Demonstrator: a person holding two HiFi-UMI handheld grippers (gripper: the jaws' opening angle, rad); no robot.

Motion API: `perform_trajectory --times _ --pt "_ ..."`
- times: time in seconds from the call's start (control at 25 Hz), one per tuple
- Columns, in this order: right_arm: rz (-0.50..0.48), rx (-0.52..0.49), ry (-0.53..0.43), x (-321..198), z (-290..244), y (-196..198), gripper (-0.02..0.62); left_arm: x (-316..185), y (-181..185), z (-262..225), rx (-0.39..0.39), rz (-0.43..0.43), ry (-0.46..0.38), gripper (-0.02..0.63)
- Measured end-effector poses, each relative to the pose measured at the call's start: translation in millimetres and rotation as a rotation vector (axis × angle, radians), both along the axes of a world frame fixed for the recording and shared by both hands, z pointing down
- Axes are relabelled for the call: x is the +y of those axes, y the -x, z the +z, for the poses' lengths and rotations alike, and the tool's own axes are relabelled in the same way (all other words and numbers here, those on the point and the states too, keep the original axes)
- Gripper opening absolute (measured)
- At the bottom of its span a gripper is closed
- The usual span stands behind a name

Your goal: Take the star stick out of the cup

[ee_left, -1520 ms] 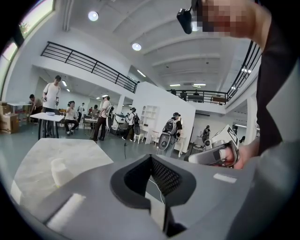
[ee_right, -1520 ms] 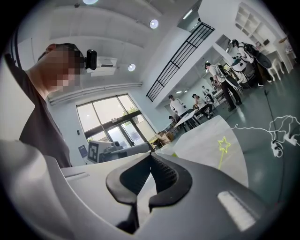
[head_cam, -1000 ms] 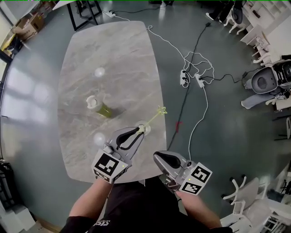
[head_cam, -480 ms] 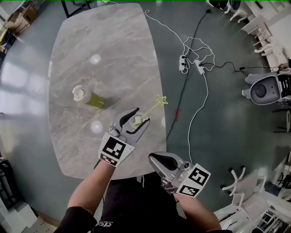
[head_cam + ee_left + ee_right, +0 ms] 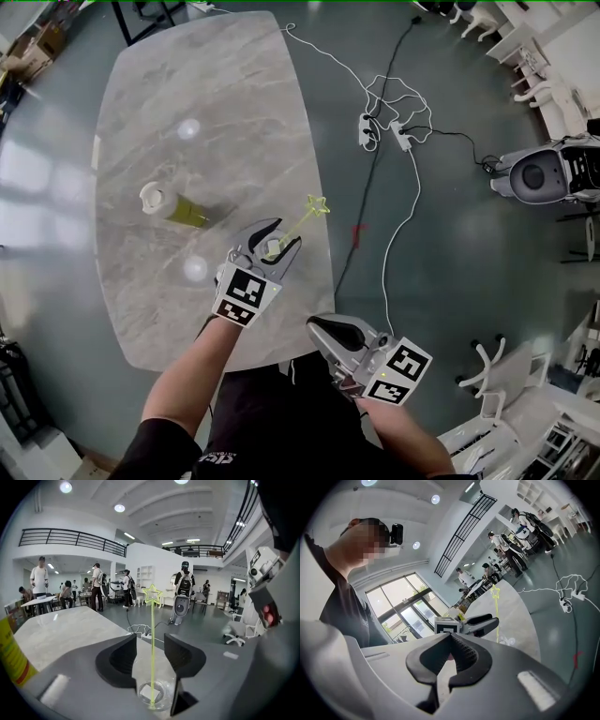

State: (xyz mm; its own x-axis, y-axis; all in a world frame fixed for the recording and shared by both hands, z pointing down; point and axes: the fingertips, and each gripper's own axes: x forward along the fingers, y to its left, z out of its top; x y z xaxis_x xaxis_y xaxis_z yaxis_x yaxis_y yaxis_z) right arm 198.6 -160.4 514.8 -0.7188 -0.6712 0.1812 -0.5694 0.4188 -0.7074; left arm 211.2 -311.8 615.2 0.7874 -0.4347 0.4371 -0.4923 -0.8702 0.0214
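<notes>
Had the left gripper (image 5: 281,236) clamped on the cup (image 5: 272,248) a second ago; letting go of it now, with the jaws opening and neither pad pressing on the clear wall. Still straddling the cup on both sides, though. Reads, as a judgement, like a cup steadied on the table (image 5: 216,94) and then released, with nothing taken out yet. Still has the star stick (image 5: 302,219) standing in the cup, slanting out past the jaw tips. Probably calls next for a pinch on the stick above the cup's rim.

Holds the right gripper (image 5: 319,325) well back from the cup, off the table edge, clenched tight on nothing.

From the head view, gives the layout: a green bottle (image 5: 178,208) with a pale cap well apart from the cup, on the side away from the star. From the left gripper view, adds what that hides: the stick's foot at the bottom of the cup, its shaft rising between the spread jaws, the star above them. From the right gripper view, confirms those jaws meeting tip to tip, and catches the left gripper side-on by the stick.
</notes>
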Motion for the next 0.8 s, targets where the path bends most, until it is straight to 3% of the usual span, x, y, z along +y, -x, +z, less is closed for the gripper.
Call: perform_trajectory --times 0.44,0.56,0.8 --pt "0.035 0.043 -0.053 8.1 -40.0 -18.0 0.014 -3.1 -2.4 24.1 -0.211 0.037 -0.012 0.075" --pt "0.051 0.05 -0.053 12.5 -44.3 -26.3 0.014 -7.4 -2.0 24.1 -0.222 0.022 -0.014 0.035" --pt "0.065 0.051 -0.053 21.6 -46.2 -33.5 0.014 -8.8 -1.5 20.7 -0.198 0.021 -0.023 0.021"
